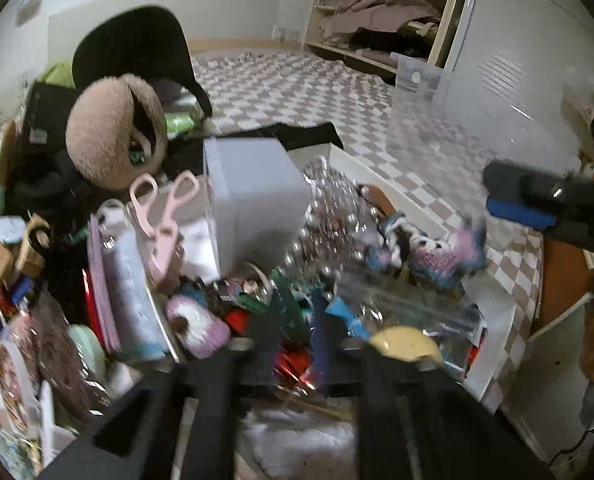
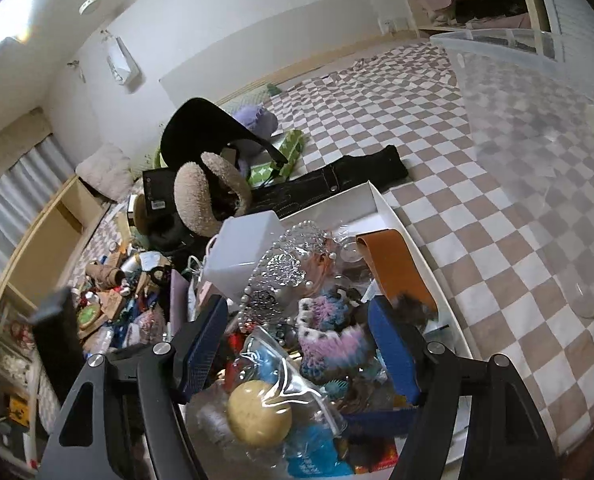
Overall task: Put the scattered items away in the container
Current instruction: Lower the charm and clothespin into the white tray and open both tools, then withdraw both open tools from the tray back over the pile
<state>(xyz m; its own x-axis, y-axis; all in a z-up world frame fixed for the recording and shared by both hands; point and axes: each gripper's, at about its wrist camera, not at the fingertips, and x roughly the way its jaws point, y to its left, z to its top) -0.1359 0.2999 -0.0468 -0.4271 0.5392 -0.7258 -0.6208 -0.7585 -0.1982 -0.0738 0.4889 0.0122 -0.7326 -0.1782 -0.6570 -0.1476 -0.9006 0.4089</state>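
Observation:
A shallow white tray is piled with small items: a white cube box, a beaded tiara, pink-and-blue crocheted pieces and a brown leather strip. My right gripper hangs open over the pile, its blue pads on either side of a clear bag with a yellow ball, not pressing it. In the left wrist view, my left gripper is blurred and low over the same tray, jaws apart, nothing held. The yellow ball lies just right of it.
Pink scissors, fluffy beige earmuffs and a black cap crowd the left side with other clutter. A large clear plastic bin stands on the checkered cover to the right. Black trousers lie behind the tray.

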